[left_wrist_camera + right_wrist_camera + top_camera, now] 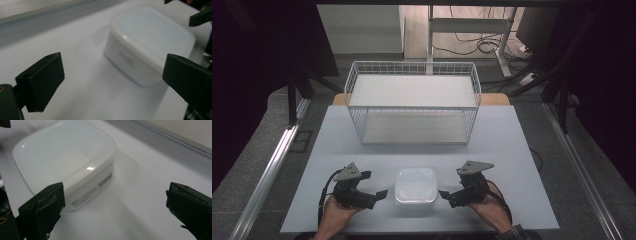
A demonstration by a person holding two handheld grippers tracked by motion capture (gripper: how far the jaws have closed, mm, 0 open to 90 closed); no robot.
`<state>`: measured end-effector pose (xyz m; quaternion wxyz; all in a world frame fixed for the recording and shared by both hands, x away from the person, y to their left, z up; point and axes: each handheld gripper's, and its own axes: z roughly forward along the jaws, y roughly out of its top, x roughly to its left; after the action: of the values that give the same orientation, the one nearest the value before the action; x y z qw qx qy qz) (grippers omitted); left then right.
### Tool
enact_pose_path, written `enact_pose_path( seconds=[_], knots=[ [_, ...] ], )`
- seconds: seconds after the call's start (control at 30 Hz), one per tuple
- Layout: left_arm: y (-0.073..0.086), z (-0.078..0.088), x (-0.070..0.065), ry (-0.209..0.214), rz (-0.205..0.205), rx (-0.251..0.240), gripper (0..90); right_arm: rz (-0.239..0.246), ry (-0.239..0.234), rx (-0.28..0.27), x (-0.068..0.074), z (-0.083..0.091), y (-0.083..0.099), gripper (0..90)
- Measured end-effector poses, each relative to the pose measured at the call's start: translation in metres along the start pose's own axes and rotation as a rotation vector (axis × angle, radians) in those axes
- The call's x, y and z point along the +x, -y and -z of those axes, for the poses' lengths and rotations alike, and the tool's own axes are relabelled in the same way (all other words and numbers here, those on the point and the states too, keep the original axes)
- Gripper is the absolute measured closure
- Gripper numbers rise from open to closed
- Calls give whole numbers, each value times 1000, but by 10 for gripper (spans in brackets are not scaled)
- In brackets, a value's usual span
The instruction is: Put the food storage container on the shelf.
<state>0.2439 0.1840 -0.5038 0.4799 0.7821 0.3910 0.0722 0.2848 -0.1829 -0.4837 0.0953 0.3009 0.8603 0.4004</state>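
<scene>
A: How do the fingers stand?
B: The left gripper point(376, 186) has its fingers point(41, 81) spread wide, gripping nothing. The right gripper point(451, 186) matches it, fingers point(43, 208) wide apart and bare.
A: And between them?
B: A white lidded container point(415, 186) sits on the pale surface point(512, 150), just beside each gripper's tips, touching neither.
A: Farther out?
B: A white wire basket point(412, 102) stands behind the container, well apart from it.

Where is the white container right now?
In the high view the container sits on the table near its front edge, between the left tool and the right tool, in front of the wire basket.
</scene>
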Motion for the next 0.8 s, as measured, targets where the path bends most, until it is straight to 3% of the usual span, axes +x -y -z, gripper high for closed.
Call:
enact_pose_path(
  seconds=[0.2,0.37,0.53,0.7,0.8],
  knots=[
    [-14,-8,-6,22,-35,30,48,-23,-42,-12,7,-2,-10,4],
    [-23,-24,-11,38,-58,75,52,-31,-80,19,12,-11,-17,6],
    [-33,-41,-10,56,-43,107,59,-29,-91,47,17,-22,-27,40],
    [-28,-48,-9,66,-13,138,118,-68,-96,69,15,-32,-28,84],
    [-24,-49,-4,149,48,138,185,-133,-132,87,12,-35,-24,168]
  ],
)
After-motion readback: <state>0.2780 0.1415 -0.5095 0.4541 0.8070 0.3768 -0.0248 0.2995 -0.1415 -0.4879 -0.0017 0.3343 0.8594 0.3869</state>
